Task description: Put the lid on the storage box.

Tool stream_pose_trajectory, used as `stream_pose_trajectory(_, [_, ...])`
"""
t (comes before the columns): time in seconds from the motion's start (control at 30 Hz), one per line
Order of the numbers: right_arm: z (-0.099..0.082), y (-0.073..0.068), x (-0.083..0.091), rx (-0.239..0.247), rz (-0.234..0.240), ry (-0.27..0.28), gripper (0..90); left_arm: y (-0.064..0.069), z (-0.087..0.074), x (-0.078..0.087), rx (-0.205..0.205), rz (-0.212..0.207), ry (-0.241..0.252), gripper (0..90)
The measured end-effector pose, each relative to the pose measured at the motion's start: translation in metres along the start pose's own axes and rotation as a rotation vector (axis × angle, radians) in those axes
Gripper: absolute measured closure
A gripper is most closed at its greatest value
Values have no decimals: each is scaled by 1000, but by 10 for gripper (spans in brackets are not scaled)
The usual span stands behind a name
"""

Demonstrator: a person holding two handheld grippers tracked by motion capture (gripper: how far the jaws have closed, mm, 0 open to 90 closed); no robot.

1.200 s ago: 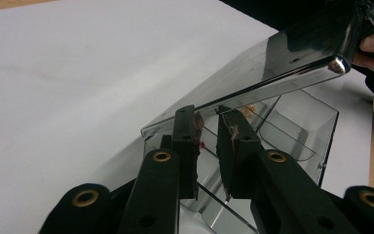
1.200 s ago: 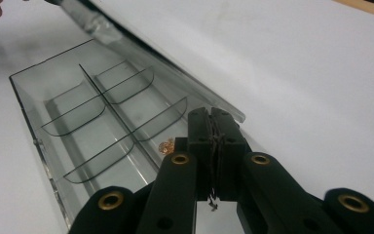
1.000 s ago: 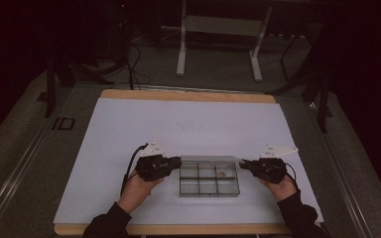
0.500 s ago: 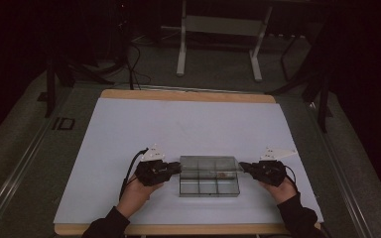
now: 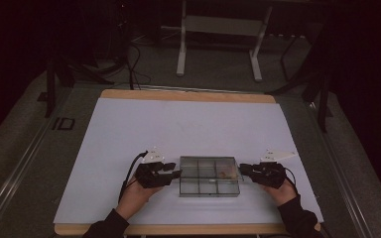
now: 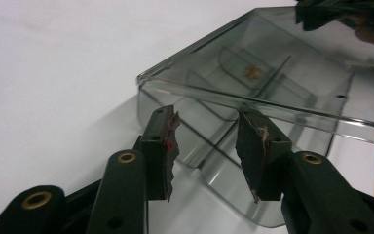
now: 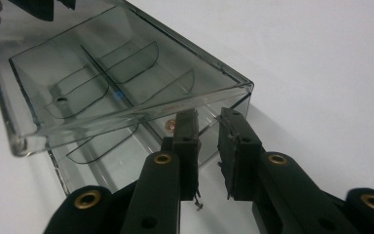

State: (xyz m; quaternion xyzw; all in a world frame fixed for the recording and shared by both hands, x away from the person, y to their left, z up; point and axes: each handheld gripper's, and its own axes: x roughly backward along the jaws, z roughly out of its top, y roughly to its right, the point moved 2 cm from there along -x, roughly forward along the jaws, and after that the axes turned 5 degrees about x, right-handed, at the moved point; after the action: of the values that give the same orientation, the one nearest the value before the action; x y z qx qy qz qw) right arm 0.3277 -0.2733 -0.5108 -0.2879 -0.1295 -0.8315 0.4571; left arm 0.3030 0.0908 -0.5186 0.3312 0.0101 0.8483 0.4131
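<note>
White table mat (image 5: pixel 129 134), smoke-clear compartment box (image 5: pixel 209 176) near its front edge, my two grippers at the box's ends.
Box now sits slightly nearer me than a second ago. My left gripper (image 6: pixel 207 146) and right gripper (image 7: pixel 208 146) have just been opening; pads stand off the box ends, gripping nothing, so I judge it released. Small brown item (image 5: pixel 224 173) inside.

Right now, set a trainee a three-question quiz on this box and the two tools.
1. True or false: the clear box lies between the left tool and the right tool.
2. How do the left tool's jaws stand? A open, B shut on the lid, C shut on nothing.
3. What covers the table?

Key: 1 true. 2 A; they have just been opening, as have the right tool's. 3 A white sheet.
</note>
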Motion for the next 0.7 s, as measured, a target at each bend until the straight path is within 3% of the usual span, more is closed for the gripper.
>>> stream_pose_trajectory(0.53, [-9, 2, -6, -18, -8, -27, 765, -13, -10, -7, 43, 29, -14, 593])
stream_pose_trajectory(0.57, [-8, 2, -6, -16, -18, -25, 756, -14, -11, -6, 54, 43, 2, 593])
stream_pose_trajectory(0.6, [-8, 1, -6, -15, -19, -20, 746, -14, -10, -5, 56, 32, 17, 590])
stream_pose_trajectory(0.7, [-7, 0, -6, -9, -33, -10, 674, -12, -10, -4, 50, 36, 42, 494])
